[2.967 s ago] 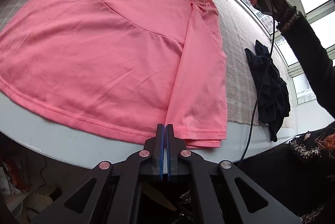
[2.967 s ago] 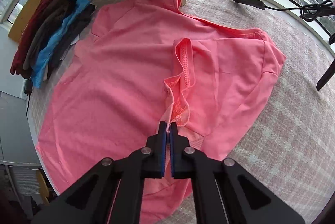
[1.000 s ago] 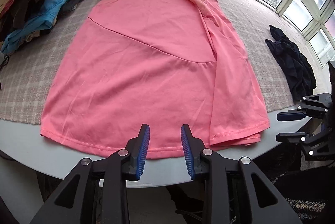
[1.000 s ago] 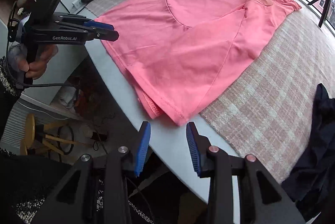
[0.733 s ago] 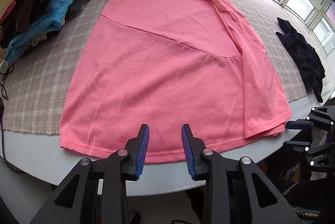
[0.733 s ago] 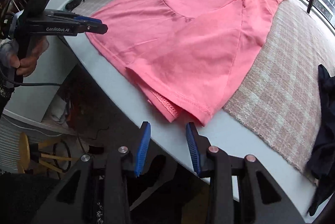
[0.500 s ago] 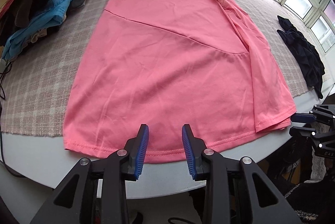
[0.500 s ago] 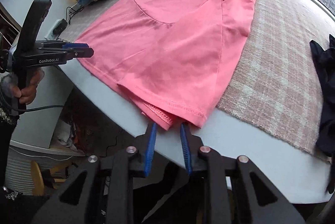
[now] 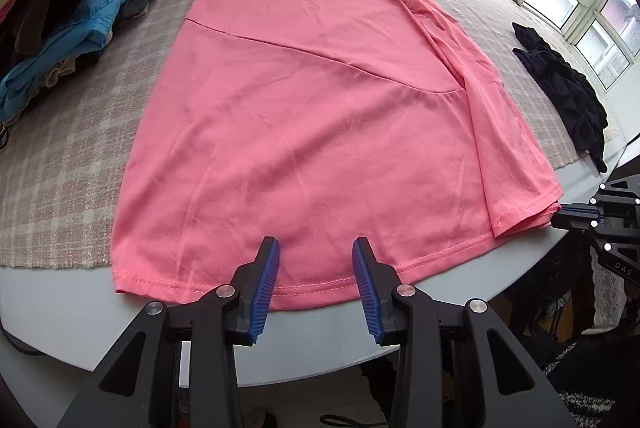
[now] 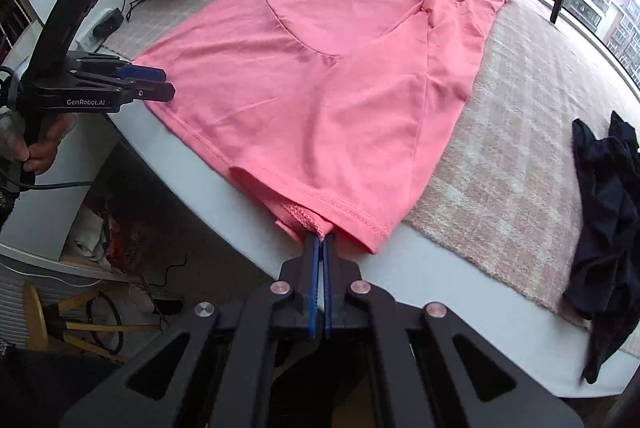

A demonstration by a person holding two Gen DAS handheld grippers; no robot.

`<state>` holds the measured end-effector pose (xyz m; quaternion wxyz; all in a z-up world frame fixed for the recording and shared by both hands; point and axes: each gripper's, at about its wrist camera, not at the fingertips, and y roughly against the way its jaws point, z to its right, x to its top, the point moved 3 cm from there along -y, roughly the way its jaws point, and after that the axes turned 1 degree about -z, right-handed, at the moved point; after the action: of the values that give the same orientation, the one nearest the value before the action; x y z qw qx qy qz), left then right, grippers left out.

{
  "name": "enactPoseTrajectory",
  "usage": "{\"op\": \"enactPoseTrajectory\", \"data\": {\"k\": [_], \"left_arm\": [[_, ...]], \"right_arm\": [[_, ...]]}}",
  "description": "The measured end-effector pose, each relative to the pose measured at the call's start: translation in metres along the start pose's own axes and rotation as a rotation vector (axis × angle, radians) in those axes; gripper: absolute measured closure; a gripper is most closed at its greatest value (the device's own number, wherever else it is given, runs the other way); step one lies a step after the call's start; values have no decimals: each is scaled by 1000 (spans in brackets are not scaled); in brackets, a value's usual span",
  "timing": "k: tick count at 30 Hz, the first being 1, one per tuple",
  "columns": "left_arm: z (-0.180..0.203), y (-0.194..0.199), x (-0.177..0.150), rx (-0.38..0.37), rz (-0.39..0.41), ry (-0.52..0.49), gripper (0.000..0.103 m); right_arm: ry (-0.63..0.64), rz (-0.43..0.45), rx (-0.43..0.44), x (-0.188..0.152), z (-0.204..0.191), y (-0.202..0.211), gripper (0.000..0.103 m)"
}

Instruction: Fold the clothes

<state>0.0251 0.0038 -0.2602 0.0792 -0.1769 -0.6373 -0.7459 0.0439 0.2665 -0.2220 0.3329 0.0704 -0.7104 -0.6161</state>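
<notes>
The coral-pink jersey T-shirt [image 9: 320,100] lies spread flat on the surface, neck end far from both sets of jaws and hem end nearest them, with one long side folded inward so a doubled strip runs along its right side in the left wrist view. The stitched hem [image 9: 304,292] runs across just ahead of the left gripper [image 9: 316,284], whose blue ribbed jaws are parted and opening; the hem edge sits between the two tips, and no pad presses on the cloth. The folded hem corner [image 10: 316,220] of the shirt meets the right gripper [image 10: 320,248], whose jaws are clenched tight on the lower layers of that corner, a mesh-textured inner hem bunched right at the tips while the top layer drapes beside them. Under the shirt is a pale checked woven mat [image 10: 500,132], and the grey rounded surface [image 9: 72,316] shows bare between the mat's edge and both sets of jaws. Beyond the left jaws, off to their left, sits a pile of folded clothes in red, brown and blue [image 9: 72,12]. To the right of the right jaws, a crumpled dark navy garment [image 10: 604,212] hangs over the surface edge. A hand [image 10: 36,144] grips the left gripper's handle.
</notes>
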Motion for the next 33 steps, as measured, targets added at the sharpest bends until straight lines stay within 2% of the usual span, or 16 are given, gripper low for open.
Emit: {"op": "enactPoseTrajectory", "data": {"k": [2,4,6,8,10,14,18,21,22,23,24,25,27,31,33], "left_arm": [[0,0,1,-9,-1,-6,67],[0,0,1,-13,-1,-14,67],[1,0,1,-15,-9,-1,67],[7,5,3,-49,-18,32,69],[28,18,6,-138,21,40,69],[105,32,10,-301,46,-95,66],[167,5,12,-266,-13,-285,66],[180,-10,6,-228,-48,-350,67],[180,-14,6,-207,-58,-355,68],[179,-17,6,-200,-67,-348,73],[178,-20,8,-198,-75,-336,83],[178,-21,9,-205,-73,-330,87],[178,-20,11,-223,-62,-329,102],[180,-12,8,-215,-19,-360,103],[173,-2,7,-213,16,-344,103]], "right_arm": [[53,22,-66,5,6,20,101],[76,5,-102,8,11,22,101],[82,-28,-100,8,14,10,101],[71,-41,-76,5,12,2,101],[44,-42,-39,2,10,-4,101],[0,-41,-31,2,16,-7,101],[-48,-39,-14,0,21,-8,101],[-69,-34,-9,-4,22,-7,101],[-76,-34,-6,-5,23,-8,101],[-85,-33,-2,-7,24,-8,101],[-94,-34,3,-8,25,-9,101],[-103,-34,8,-9,26,-9,101],[-113,-37,14,-11,26,-11,101],[-111,-48,7,-13,28,-12,101],[-118,-52,6,-14,30,-13,101]]}}
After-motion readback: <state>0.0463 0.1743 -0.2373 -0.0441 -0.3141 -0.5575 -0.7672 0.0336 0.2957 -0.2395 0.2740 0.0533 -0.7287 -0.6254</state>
